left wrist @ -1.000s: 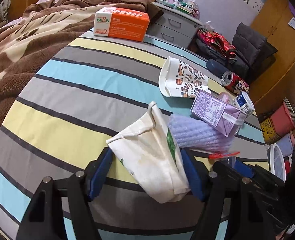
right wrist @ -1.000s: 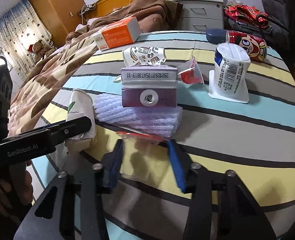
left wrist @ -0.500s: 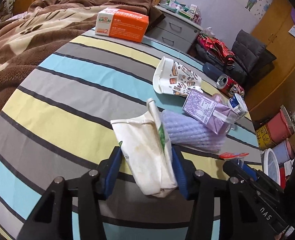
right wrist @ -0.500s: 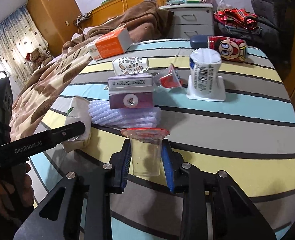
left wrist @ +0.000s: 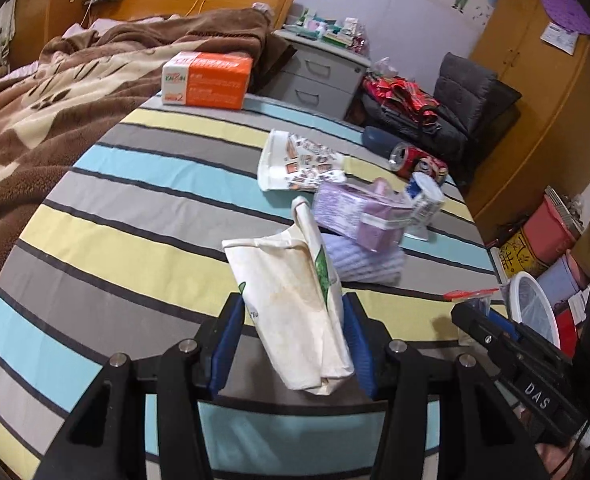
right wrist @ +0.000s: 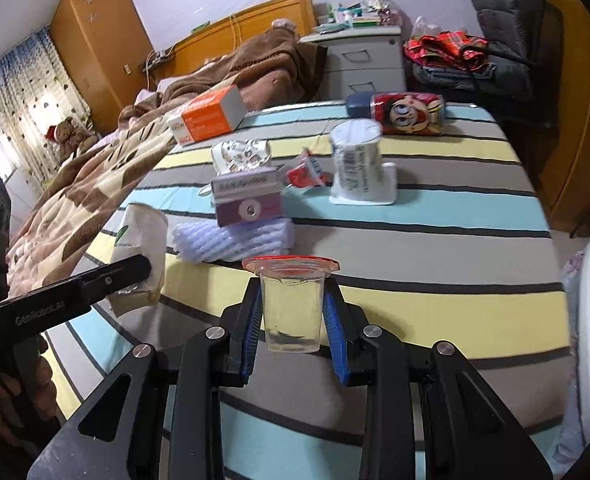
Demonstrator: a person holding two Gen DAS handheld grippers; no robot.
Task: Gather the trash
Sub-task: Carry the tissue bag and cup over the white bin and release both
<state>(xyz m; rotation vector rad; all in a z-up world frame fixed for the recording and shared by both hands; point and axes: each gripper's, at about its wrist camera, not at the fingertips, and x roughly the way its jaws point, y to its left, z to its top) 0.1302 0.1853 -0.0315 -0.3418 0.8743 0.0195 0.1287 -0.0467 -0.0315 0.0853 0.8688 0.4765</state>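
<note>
— Grippers now? We had both low on the striped bedspread [left wrist: 143, 216].

— We've raised them: left gripper [left wrist: 291, 316] clenched on the paper bag [left wrist: 295, 300], right gripper [right wrist: 291, 312] clamping the clear cup [right wrist: 291, 312], both above the bedspread.

I see a matt, stained paper bag [left wrist: 295, 316] between blue rubbery pads [left wrist: 224, 344]. Clear glossy plastic cup [right wrist: 292, 312], red foil-like lid. Striped bedsheet [left wrist: 143, 208] is matt woven cloth; upper left, fleecy brown blanket [left wrist: 35, 120] (looks rough). Glossy metal can [right wrist: 407, 113].
</note>
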